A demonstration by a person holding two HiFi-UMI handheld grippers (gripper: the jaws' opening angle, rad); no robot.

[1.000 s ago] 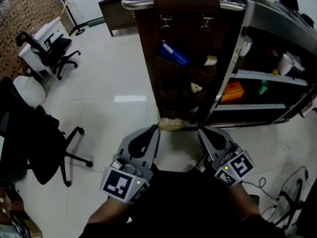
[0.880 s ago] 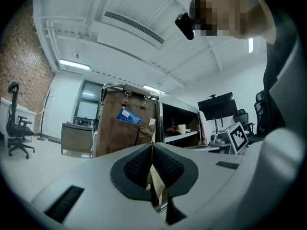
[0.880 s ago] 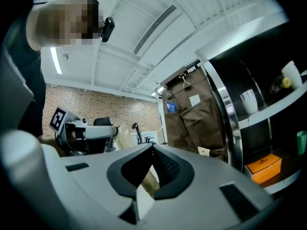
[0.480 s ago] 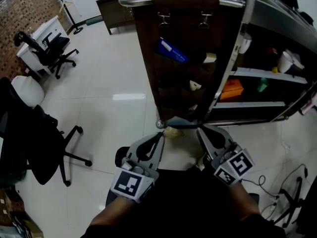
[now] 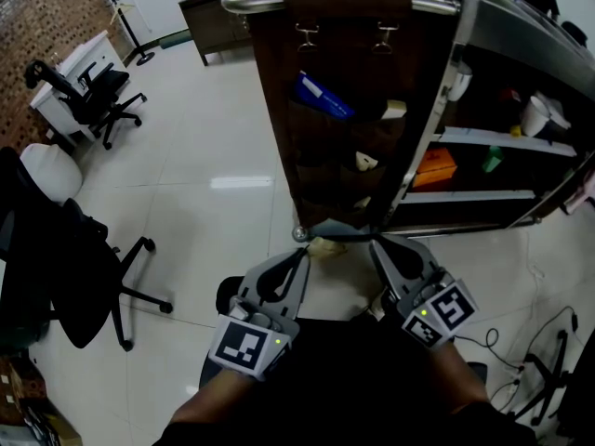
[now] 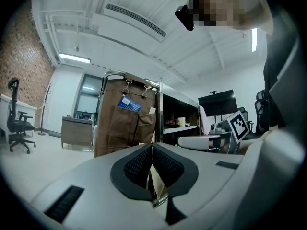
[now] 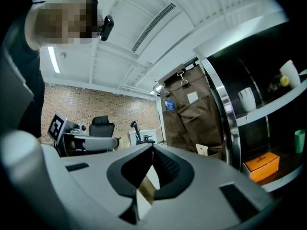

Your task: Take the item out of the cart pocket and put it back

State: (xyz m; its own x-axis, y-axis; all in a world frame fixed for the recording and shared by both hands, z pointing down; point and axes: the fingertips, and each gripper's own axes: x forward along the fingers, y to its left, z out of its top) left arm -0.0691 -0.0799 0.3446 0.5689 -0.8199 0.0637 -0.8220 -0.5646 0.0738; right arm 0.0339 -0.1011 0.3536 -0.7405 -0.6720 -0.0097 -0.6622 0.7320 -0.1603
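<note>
A brown fabric organizer [image 5: 344, 147] with several pockets hangs by clips on the end of a metal cart [image 5: 437, 7]. A blue packet [image 5: 323, 98] sticks out of an upper pocket, and pale cards sit in lower ones. Low in front of the cart, a flat tan paper packet [image 5: 325, 246] stretches between my two grippers. My left gripper [image 5: 303, 251] is shut on its left end, and my right gripper [image 5: 375, 241] is shut on its right end. In the left gripper view the packet [image 6: 156, 186] shows under the closed tips [image 6: 152, 146]. The right gripper view shows it [image 7: 146, 186] the same way.
The cart's shelves hold an orange box [image 5: 435, 168], a green item [image 5: 493, 163] and white cups [image 5: 537, 117]. Office chairs [image 5: 93, 96] [image 5: 65, 249] stand on the left over white tile. Cables [image 5: 539, 360] lie on the floor at the right. A wooden desk [image 5: 218, 12] stands behind.
My left gripper sank and drew nearer to me with the packet's end, then held still. The right gripper has not moved.
</note>
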